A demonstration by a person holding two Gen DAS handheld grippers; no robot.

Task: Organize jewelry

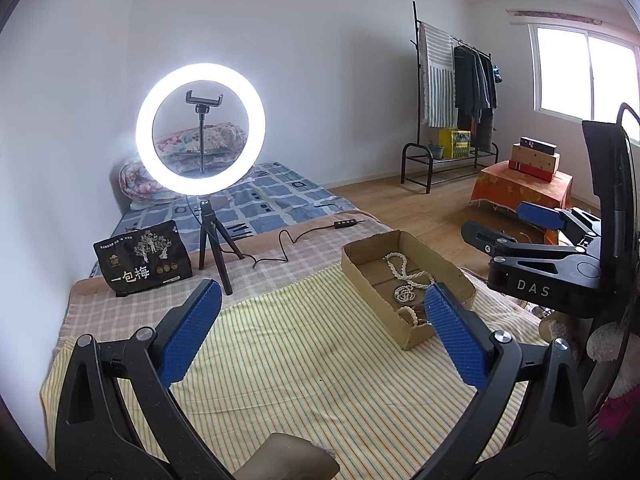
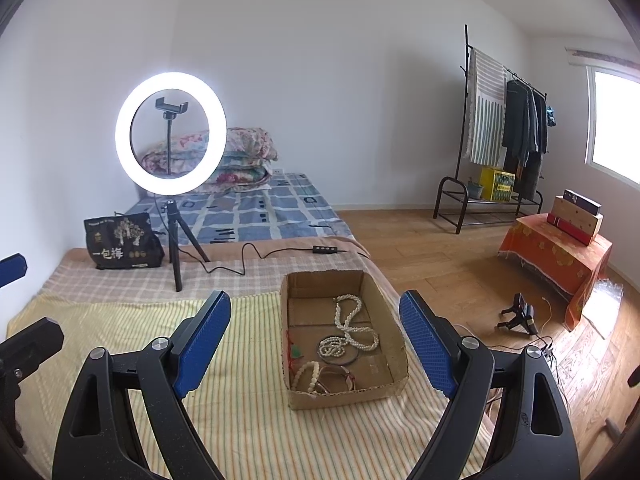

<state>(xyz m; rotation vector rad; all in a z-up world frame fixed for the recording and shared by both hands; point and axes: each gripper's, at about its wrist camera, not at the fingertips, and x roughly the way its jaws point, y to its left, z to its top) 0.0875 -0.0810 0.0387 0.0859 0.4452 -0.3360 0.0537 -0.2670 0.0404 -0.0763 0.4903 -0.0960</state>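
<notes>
An open cardboard box [image 2: 390, 314] sits on the striped yellow cloth [image 2: 248, 408]. Inside lie a long white bead necklace [image 2: 352, 322], a dark bangle with white beads in it [image 2: 335, 347], a pale bead bracelet [image 2: 306, 374] and a red cord piece [image 2: 295, 350]. My right gripper [image 2: 316, 338] is open and empty, held above and before the box. My left gripper [image 1: 322, 330] is open and empty, left of the box [image 1: 452, 270], with the necklace [image 1: 402, 276] visible past its right finger. The right gripper [image 1: 508, 226] shows at the right of the left wrist view.
A lit ring light on a tripod [image 2: 172, 132] stands behind the cloth, its cable [image 2: 256, 258] trailing right. A black snack bag [image 2: 122, 246] stands at back left. Wood floor, a small tripod [image 2: 518, 314], an orange-covered table [image 2: 560, 256] and a clothes rack [image 2: 500, 136] lie right.
</notes>
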